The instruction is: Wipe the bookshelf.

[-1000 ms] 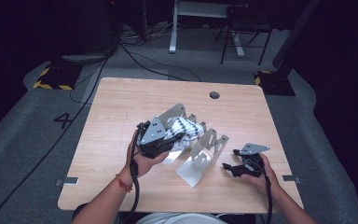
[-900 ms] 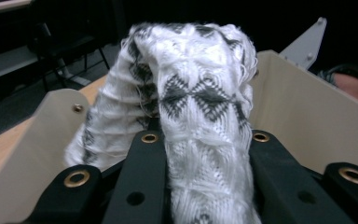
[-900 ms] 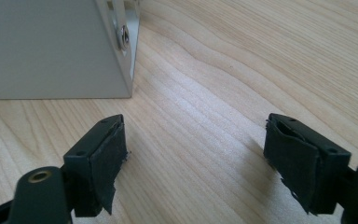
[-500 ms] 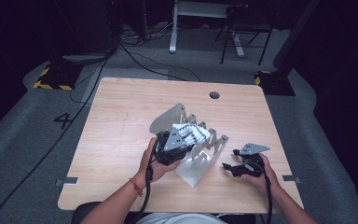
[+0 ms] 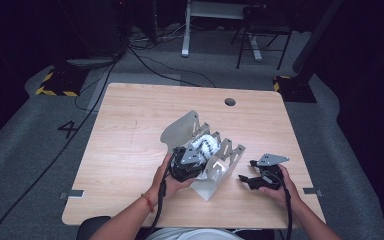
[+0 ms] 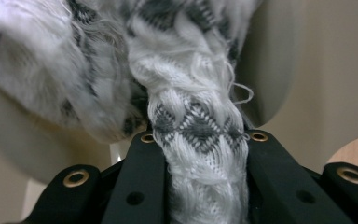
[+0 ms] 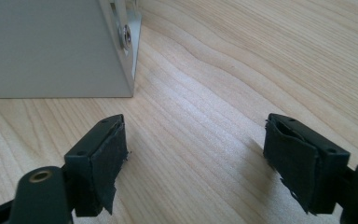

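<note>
Over the last second the left tool has travelled from the far left end of the metal rack toward its near right, dragging the white-and-grey knitted cloth with it; the cloth now lies between the rack's plates, pinched in the jaws.

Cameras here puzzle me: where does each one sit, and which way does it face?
High view: above the person's side, looking forward and down on the table; forearms, left gripper and right gripper show.
Left gripper view: on the left gripper, looking along jaws shut on the knitted cloth.
Right gripper view: on the right gripper, facing the tabletop; jaws open.
Shared: the metal rack shows in the high and right gripper views.
</note>
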`<state>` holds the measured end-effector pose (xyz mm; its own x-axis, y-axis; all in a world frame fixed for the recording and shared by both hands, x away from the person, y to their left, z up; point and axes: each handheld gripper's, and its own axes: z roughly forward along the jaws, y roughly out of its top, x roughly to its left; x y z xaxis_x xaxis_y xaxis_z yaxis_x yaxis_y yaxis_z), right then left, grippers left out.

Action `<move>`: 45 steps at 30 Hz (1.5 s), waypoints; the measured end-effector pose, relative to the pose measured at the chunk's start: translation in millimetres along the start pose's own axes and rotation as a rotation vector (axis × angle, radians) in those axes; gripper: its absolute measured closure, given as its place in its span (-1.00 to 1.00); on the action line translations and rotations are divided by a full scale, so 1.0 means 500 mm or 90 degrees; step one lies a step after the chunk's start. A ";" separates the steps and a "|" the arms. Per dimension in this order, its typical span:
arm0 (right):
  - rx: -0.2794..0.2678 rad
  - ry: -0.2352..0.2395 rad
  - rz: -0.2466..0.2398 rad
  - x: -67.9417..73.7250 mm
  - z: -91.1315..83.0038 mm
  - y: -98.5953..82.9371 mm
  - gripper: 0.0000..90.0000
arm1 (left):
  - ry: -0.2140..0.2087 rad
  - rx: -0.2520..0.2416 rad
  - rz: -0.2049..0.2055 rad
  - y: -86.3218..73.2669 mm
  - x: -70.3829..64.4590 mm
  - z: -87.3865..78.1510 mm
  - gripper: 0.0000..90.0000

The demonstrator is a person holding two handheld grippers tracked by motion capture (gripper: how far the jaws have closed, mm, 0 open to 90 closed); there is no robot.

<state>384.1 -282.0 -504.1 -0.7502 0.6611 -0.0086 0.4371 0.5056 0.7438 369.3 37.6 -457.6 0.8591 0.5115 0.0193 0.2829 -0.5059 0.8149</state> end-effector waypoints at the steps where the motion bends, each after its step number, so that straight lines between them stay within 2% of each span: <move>1: 0.000 0.000 -0.001 0.000 0.000 0.000 -0.52 | 0.002 0.018 0.003 -0.006 -0.002 0.011 0.74; 4: -0.001 0.000 -0.002 0.000 0.000 0.000 -0.52 | -0.006 0.056 -0.001 -0.024 -0.004 0.038 0.74; 6: 0.000 0.000 -0.002 0.000 0.000 0.000 -0.52 | -0.006 0.053 -0.004 -0.025 -0.002 0.042 0.74; 10: -0.001 0.001 -0.003 0.000 0.000 0.000 -0.52 | -0.001 0.037 0.009 -0.015 -0.002 0.029 0.75; 13: 0.000 0.002 -0.003 0.000 0.000 0.000 -0.52 | 0.011 0.007 0.031 0.002 -0.007 0.007 0.75; 15: -0.001 0.001 -0.004 0.000 0.000 0.000 -0.52 | 0.028 -0.015 0.056 0.015 -0.012 -0.013 0.75; 24: 0.000 0.003 -0.005 -0.001 0.000 0.000 -0.52 | 0.054 -0.173 0.074 0.063 -0.015 -0.101 0.74; 26: 0.000 0.004 -0.005 -0.001 0.000 0.000 -0.53 | 0.053 -0.183 0.066 0.067 -0.012 -0.105 0.74; 28: 0.000 0.004 -0.005 -0.001 0.000 0.000 -0.53 | 0.048 -0.178 0.064 0.064 -0.009 -0.099 0.74; 32: 0.000 0.004 -0.005 -0.001 0.000 0.000 -0.52 | 0.038 -0.137 0.065 0.052 -0.007 -0.071 0.74; 35: 0.000 0.004 -0.006 -0.001 0.000 0.000 -0.52 | 0.019 -0.115 0.046 0.038 -0.001 -0.054 0.74; 38: 0.000 0.004 -0.006 -0.001 0.000 0.000 -0.52 | 0.014 -0.089 0.040 0.023 0.000 -0.040 0.74; 40: -0.001 0.003 -0.006 -0.001 0.000 0.000 -0.52 | 0.009 -0.072 0.041 0.015 0.000 -0.031 0.74; 45: -0.001 0.003 -0.006 -0.001 0.000 0.000 -0.52 | 0.008 -0.005 0.052 -0.010 -0.012 0.014 0.75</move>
<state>384.5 -282.2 -504.2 -0.7569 0.6534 -0.0128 0.4292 0.5117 0.7443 365.8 32.3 -465.8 0.8737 0.4775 0.0936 0.2086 -0.5415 0.8144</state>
